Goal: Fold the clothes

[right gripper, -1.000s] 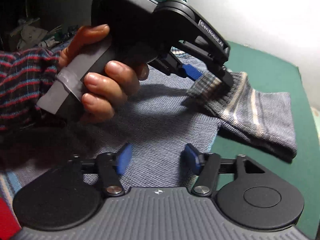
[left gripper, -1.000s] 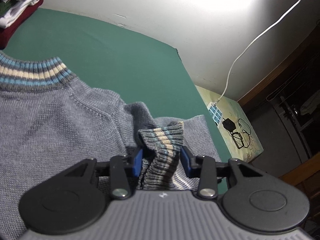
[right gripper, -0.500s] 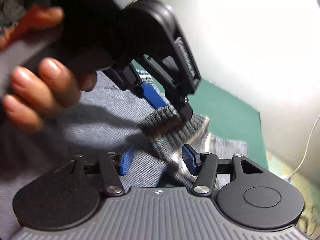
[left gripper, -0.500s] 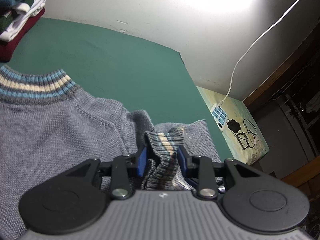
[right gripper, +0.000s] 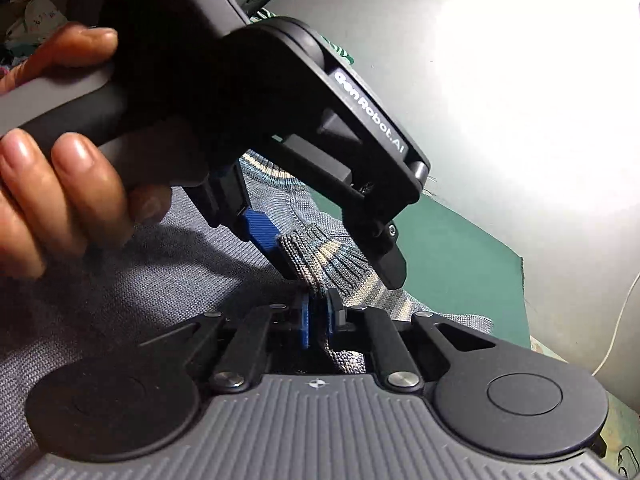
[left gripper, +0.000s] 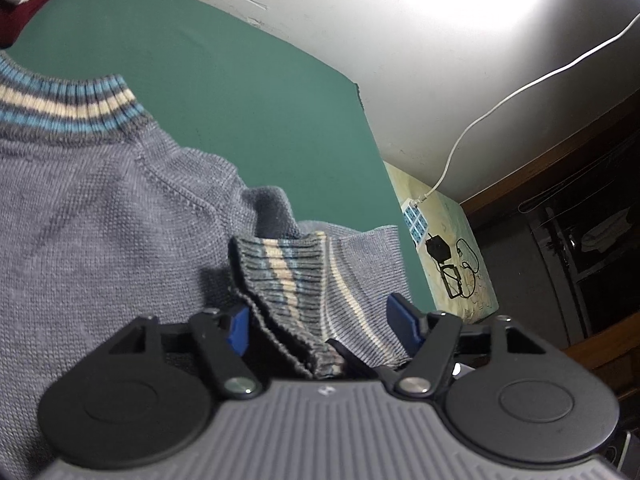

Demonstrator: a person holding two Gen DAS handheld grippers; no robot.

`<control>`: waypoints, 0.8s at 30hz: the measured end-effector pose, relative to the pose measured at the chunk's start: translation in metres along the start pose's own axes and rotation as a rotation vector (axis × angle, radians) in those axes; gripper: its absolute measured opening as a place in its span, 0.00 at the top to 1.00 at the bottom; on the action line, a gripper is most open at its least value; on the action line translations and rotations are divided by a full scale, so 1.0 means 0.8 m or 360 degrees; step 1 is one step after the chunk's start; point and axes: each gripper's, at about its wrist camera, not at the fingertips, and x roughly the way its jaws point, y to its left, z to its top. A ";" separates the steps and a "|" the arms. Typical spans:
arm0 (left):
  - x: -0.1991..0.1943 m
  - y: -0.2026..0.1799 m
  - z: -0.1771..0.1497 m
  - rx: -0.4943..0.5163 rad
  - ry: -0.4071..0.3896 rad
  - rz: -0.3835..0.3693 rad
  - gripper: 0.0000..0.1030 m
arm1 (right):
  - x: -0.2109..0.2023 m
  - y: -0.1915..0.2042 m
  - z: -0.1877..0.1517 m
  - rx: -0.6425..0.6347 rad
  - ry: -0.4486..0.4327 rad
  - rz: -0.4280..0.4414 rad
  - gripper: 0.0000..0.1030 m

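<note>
Right gripper: blue pads drawn together, pinching the ribbed grey cuff with blue and cream stripes at its edge. A fold of rib shows between the pads and runs down behind them.

Left gripper: jaws spread wide either side of the same cuff. In the left wrist view its blue pads sit well apart, the cuff lying slack between them; no clamping visible. Left gripper open around the cuff, not gripping. The person's hand wraps its grey handle.

Outward from the cuff: the sleeve leads back to the grey knitted sweater, which lies spread on the green cloth-covered surface. The striped ribbed collar sits beyond the cuff, on the far side of the sweater body. Sleeve is bunched and doubled beside the cuff.

Handling judgement: soft, limp knit, light, no stiffness; it will drape and stretch under its own weight if hung from one point. Ribbing is thicker and denser than the body, so the cuff edge is the best hold; pads bite well there. Loose stitches may snag on finger tips. A pull on the cuff likely drags the shoulder too.
</note>
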 end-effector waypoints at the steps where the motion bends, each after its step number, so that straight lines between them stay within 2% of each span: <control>1: 0.003 -0.001 -0.001 0.0004 0.0006 0.0005 0.55 | 0.000 0.001 0.000 -0.0001 0.0007 0.0002 0.92; 2: 0.006 -0.001 -0.002 0.0004 0.0015 0.0016 0.68 | 0.000 0.002 -0.001 -0.0007 0.0022 0.0006 0.91; 3: 0.009 -0.002 -0.002 0.0003 0.0024 0.0026 0.75 | -0.001 0.003 -0.001 -0.0019 0.0036 0.0015 0.82; 4: 0.011 -0.002 -0.003 0.0007 0.0026 0.0043 0.85 | -0.004 0.004 -0.001 -0.0030 0.0035 0.0015 0.67; 6: 0.012 -0.003 -0.005 0.0023 0.0010 0.0092 0.97 | -0.013 0.005 -0.001 -0.0056 0.0005 -0.0008 0.58; 12: -0.007 -0.013 -0.003 0.0111 -0.0102 0.0239 0.99 | -0.016 -0.004 -0.008 -0.0014 0.0097 -0.0037 0.60; 16: -0.041 -0.028 0.004 0.0197 -0.0223 0.0295 0.99 | -0.012 -0.010 -0.012 -0.0002 0.0159 -0.0107 0.60; 21: -0.075 -0.026 0.013 0.0203 -0.0316 0.0360 0.99 | -0.013 -0.020 -0.003 0.0084 0.0153 -0.0124 0.55; 24: -0.095 -0.011 0.014 0.0160 -0.0357 0.0410 0.99 | -0.003 -0.023 -0.003 0.0114 0.0210 -0.0117 0.55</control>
